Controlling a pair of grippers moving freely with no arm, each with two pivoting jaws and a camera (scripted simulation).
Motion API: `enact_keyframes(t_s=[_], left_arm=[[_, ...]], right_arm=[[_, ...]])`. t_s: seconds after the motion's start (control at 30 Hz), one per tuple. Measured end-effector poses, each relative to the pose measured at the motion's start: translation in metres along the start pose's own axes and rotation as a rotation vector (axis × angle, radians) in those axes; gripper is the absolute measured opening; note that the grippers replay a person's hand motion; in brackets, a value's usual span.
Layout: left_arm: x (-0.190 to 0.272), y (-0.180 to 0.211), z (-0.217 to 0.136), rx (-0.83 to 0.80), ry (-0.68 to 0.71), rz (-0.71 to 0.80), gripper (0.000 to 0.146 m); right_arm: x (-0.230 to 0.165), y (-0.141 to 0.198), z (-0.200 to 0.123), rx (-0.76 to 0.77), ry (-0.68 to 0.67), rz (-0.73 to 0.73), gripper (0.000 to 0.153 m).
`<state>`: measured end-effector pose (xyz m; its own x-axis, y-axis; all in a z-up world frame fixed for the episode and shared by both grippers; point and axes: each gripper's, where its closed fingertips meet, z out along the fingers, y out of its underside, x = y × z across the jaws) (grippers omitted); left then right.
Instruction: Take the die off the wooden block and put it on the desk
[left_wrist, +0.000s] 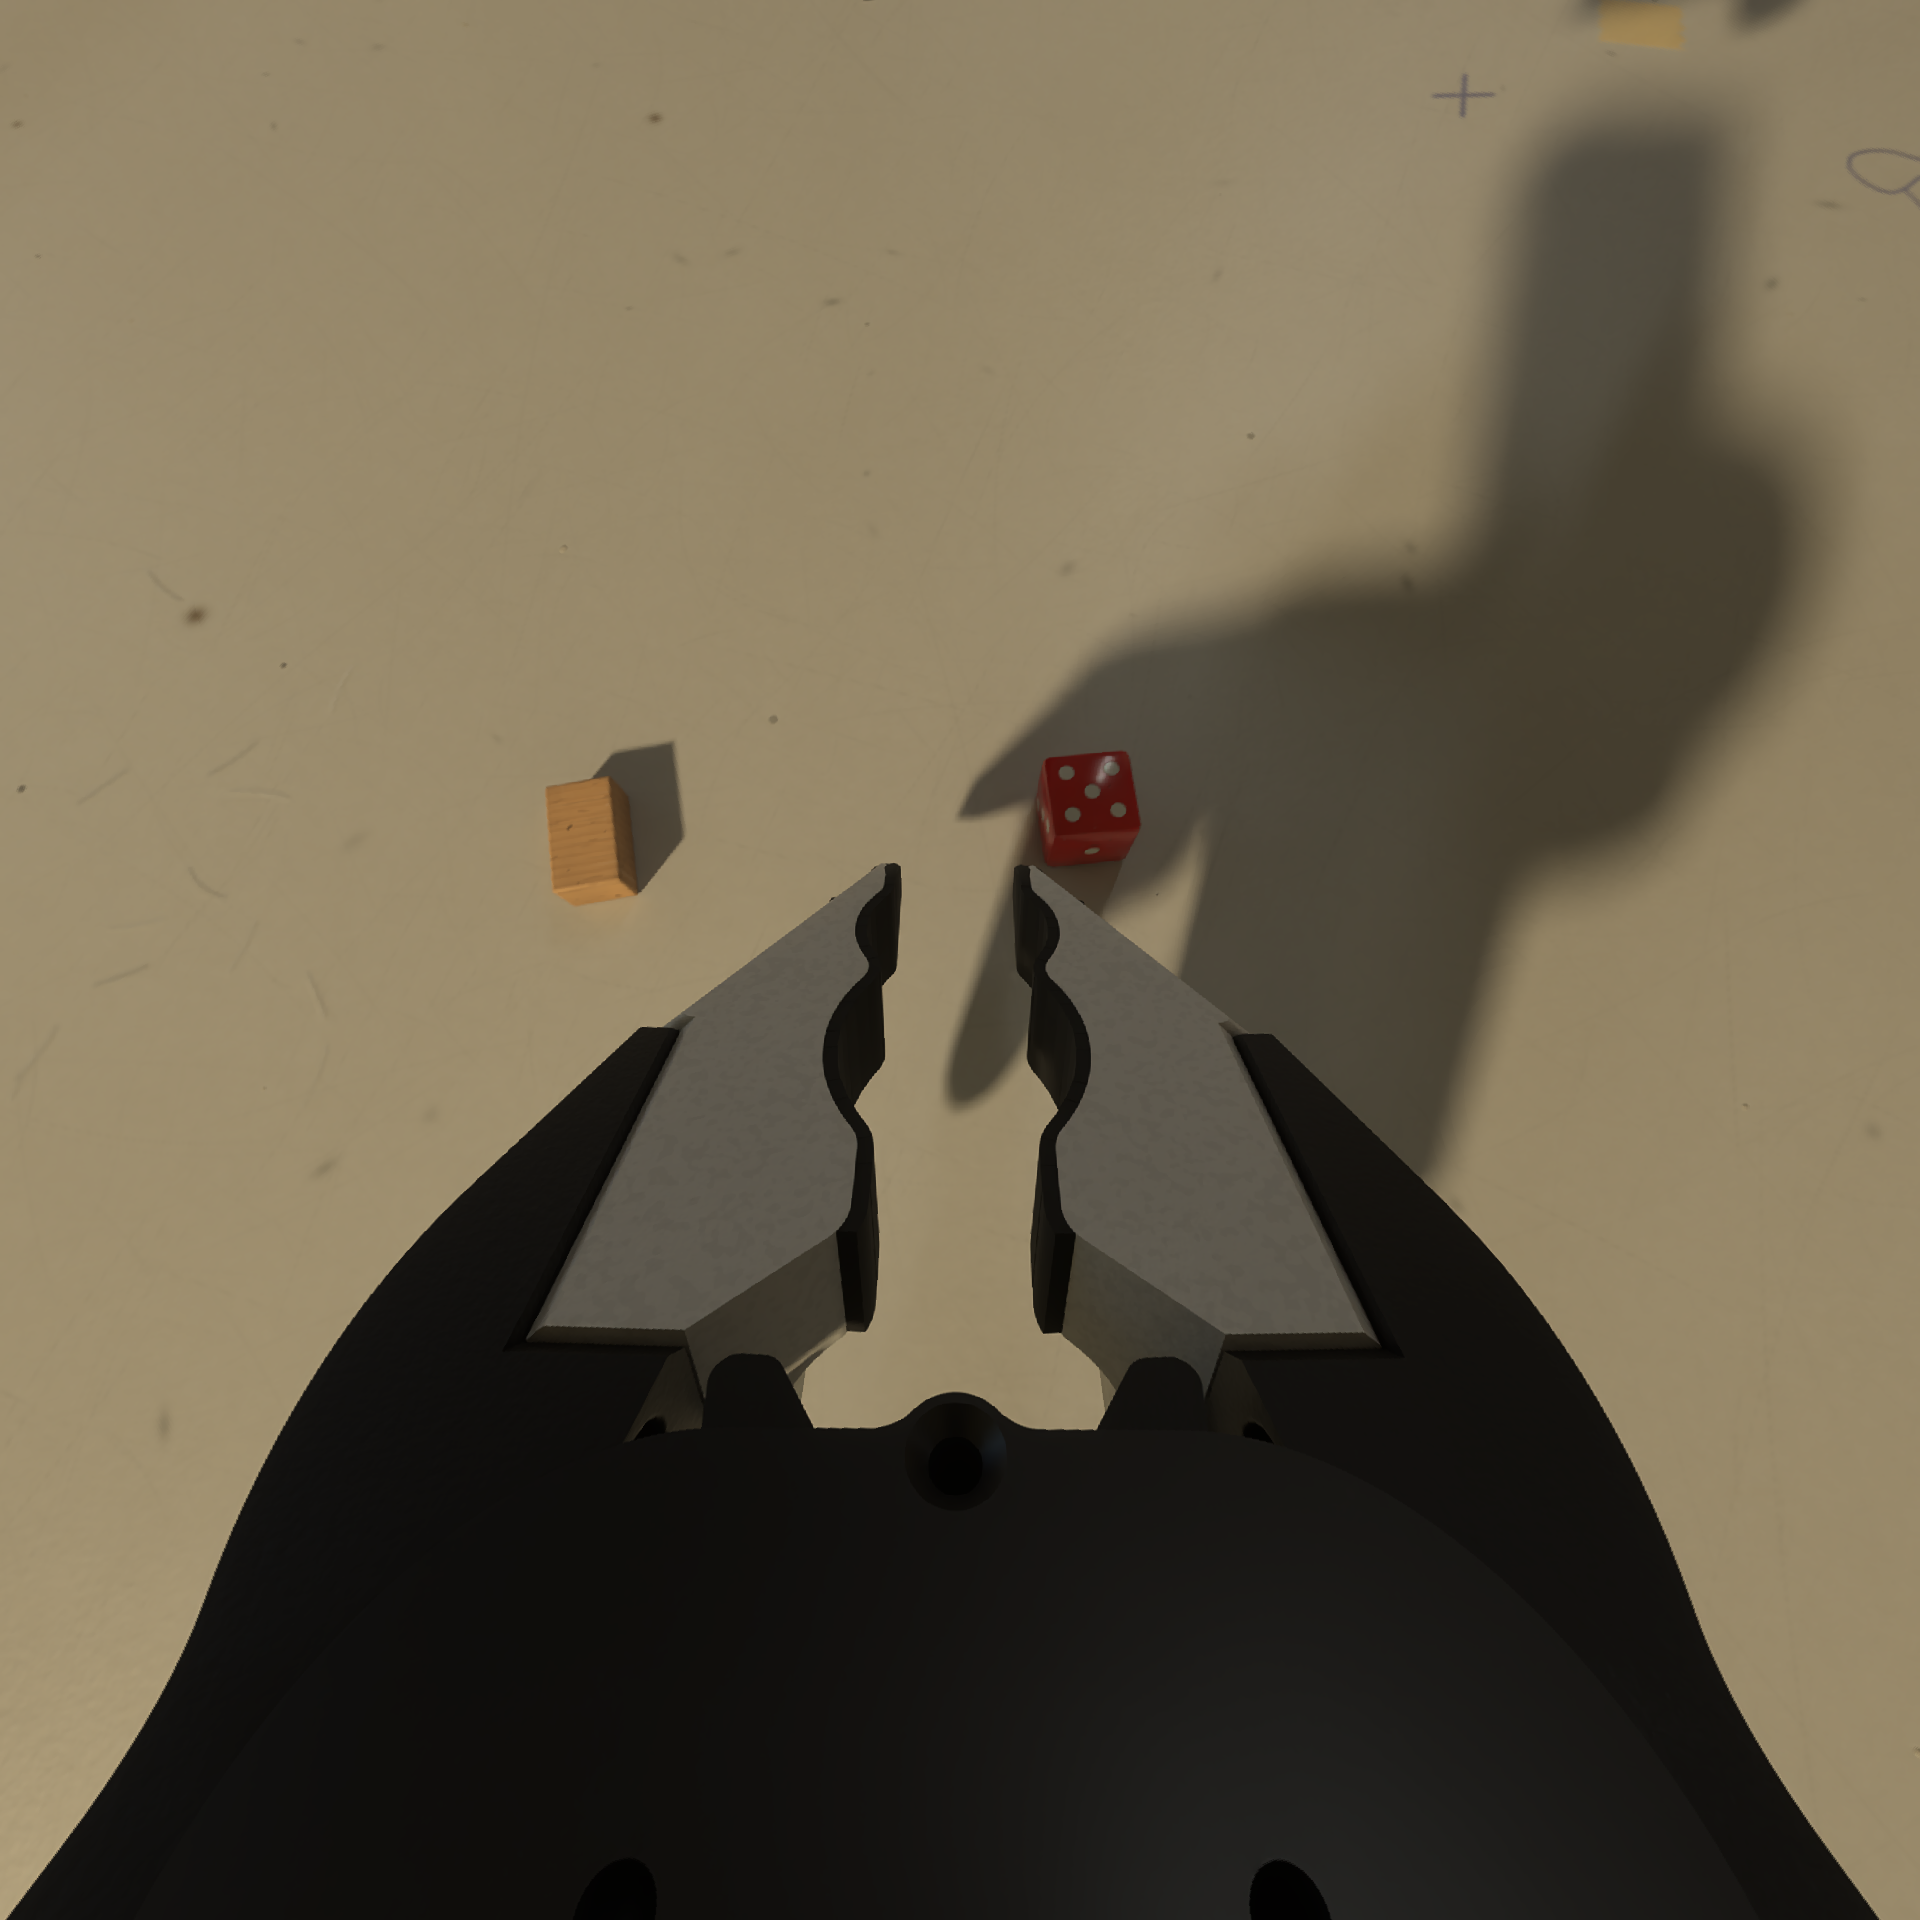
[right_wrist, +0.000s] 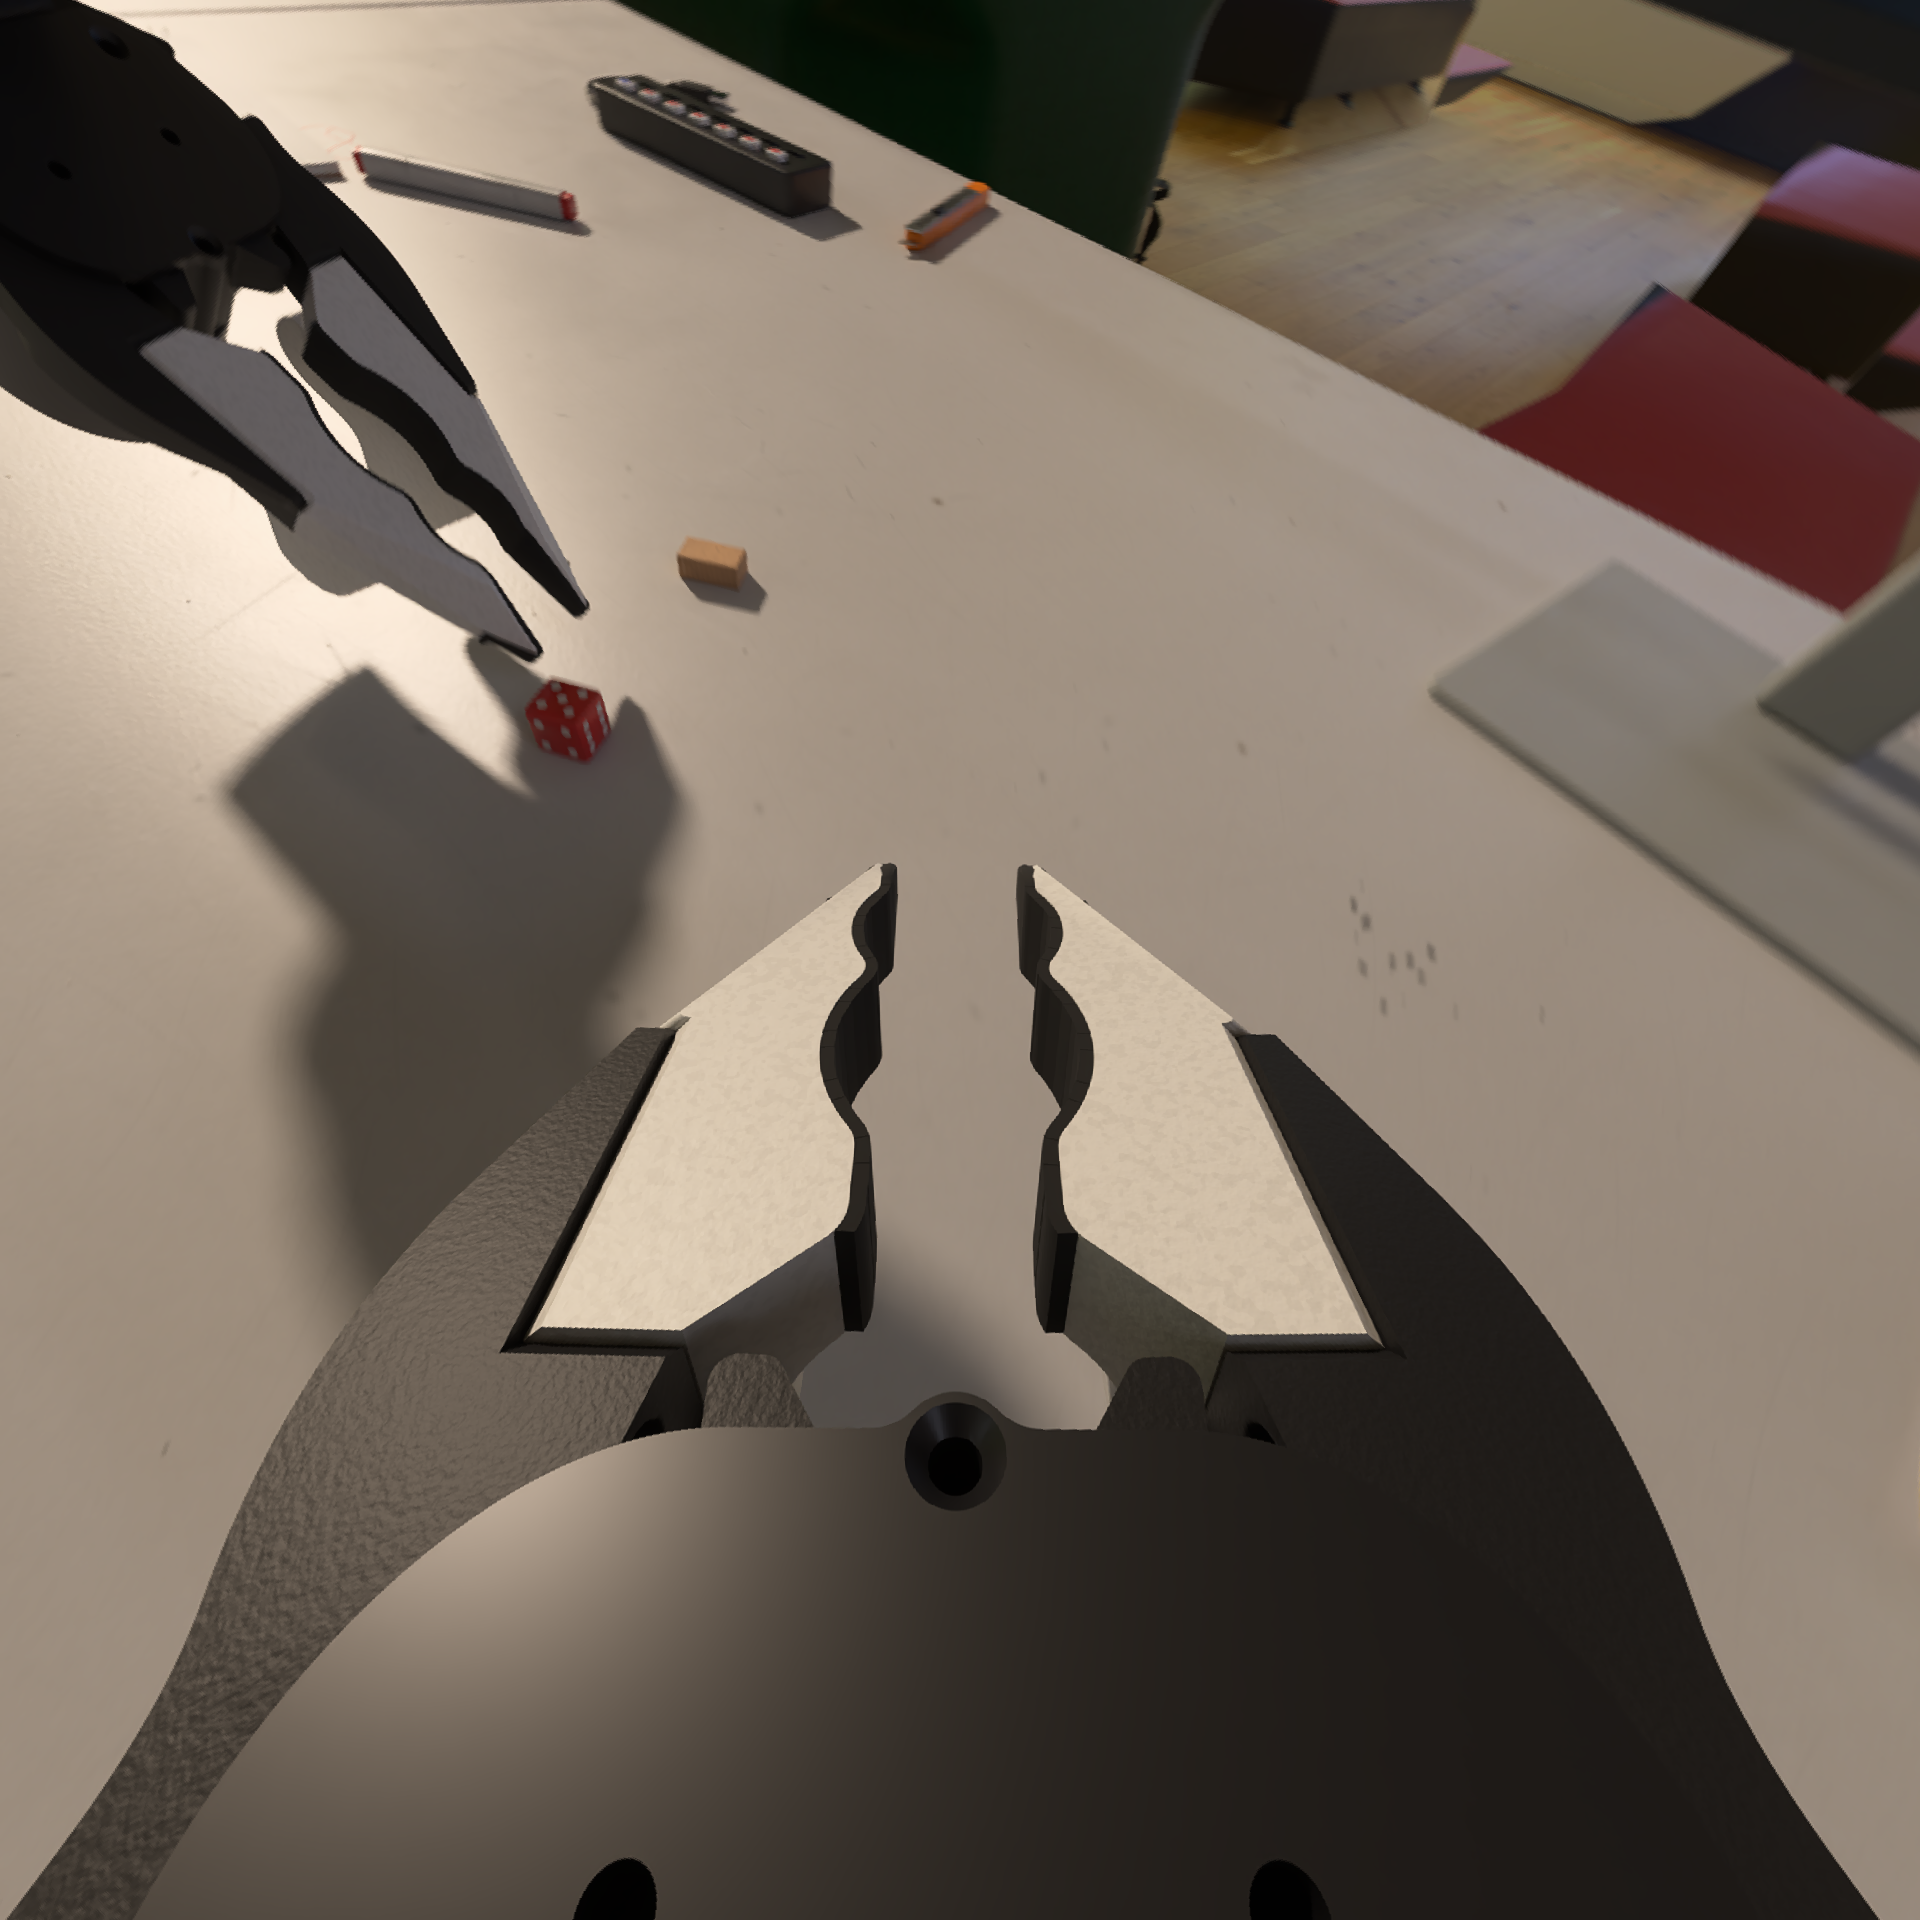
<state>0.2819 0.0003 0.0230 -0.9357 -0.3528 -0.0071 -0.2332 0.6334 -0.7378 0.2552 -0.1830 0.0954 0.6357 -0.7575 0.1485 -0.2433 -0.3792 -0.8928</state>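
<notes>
A red die (left_wrist: 1089, 806) with white pips lies on the beige desk (left_wrist: 935, 416), apart from a small wooden block (left_wrist: 590, 840) to its left. My left gripper (left_wrist: 957, 871) is open and empty, held above the desk, with the die just beyond its right fingertip. In the right wrist view the die (right_wrist: 566, 719) sits on the desk below the left gripper (right_wrist: 561, 629), and the block (right_wrist: 713, 562) lies farther off. My right gripper (right_wrist: 957, 871) is open and empty, over bare desk, well short of the die.
At the far side of the desk lie a black power strip (right_wrist: 712, 143), a white marker (right_wrist: 464, 185) and a small orange-tipped object (right_wrist: 945, 216). A grey flat stand (right_wrist: 1683, 717) sits at the right. The desk edge runs diagonally at the upper right.
</notes>
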Motion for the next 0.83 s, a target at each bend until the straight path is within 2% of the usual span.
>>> enact_keyframes(t_s=[0.13,0.27,0.4,0.63,0.83], left_arm=[[-0.007,0.009,-0.005,-0.002,-0.048,0.009,0.022],[-0.016,0.020,-0.017,0.013,-0.079,-0.018,0.022],[-0.031,0.029,-0.029,0.007,-0.109,-0.020,0.022],[-0.060,0.035,-0.050,0.019,-0.159,-0.036,0.022],[-0.080,0.012,-0.086,0.033,-0.215,0.033,0.020]], right_arm=[[-0.006,-0.039,0.037,-0.022,-0.052,-0.110,0.029],[-0.006,-0.057,0.072,-0.048,-0.086,-0.123,0.029],[-0.008,-0.055,0.097,-0.103,-0.122,-0.128,0.029],[-0.030,-0.041,0.116,-0.182,-0.224,-0.140,0.029],[-0.033,-0.032,0.118,-0.179,-0.231,-0.113,0.028]])
